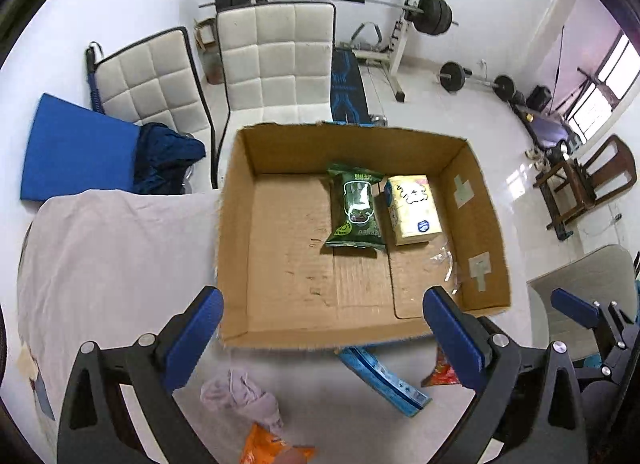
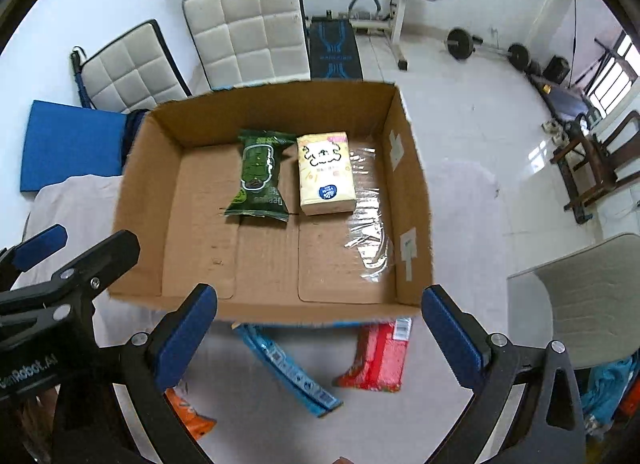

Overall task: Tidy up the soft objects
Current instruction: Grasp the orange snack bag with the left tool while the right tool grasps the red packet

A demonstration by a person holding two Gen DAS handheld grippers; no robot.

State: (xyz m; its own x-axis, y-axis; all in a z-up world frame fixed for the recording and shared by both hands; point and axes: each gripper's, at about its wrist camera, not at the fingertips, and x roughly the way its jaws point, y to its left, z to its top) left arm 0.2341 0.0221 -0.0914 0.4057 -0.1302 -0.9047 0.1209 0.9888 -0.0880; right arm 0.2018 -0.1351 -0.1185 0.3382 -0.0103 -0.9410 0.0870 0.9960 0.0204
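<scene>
Both tools are released and carry nothing: the left tool [image 1: 323, 334] and the right tool [image 2: 319, 322] hang with jaws spread wide over the near wall of the cardboard box [image 2: 416, 200], which serves as the landmark. Inside the box, toward its far wall, a green wipes pack [image 2: 259, 180] and a yellow tissue pack [image 2: 326, 174] lie flat, side by side and just beside each other; loose clear film [image 2: 370, 224] lies to the right of the tissue pack. Outside the near wall, on the tabletop [image 2: 260, 432], the unsorted items wait: a blue packet [image 2: 288, 374], a red packet [image 2: 380, 360], an orange packet [image 1: 272, 446] and a crumpled pale cloth [image 1: 240, 392]. The step in hand appears to be picking the next item. Judgement: the right tool is best placed for the red packet; straddle its short width, close gently since soft packs deform, lift clear of the near wall, and set it in the open floor in front of the tissue pack.
</scene>
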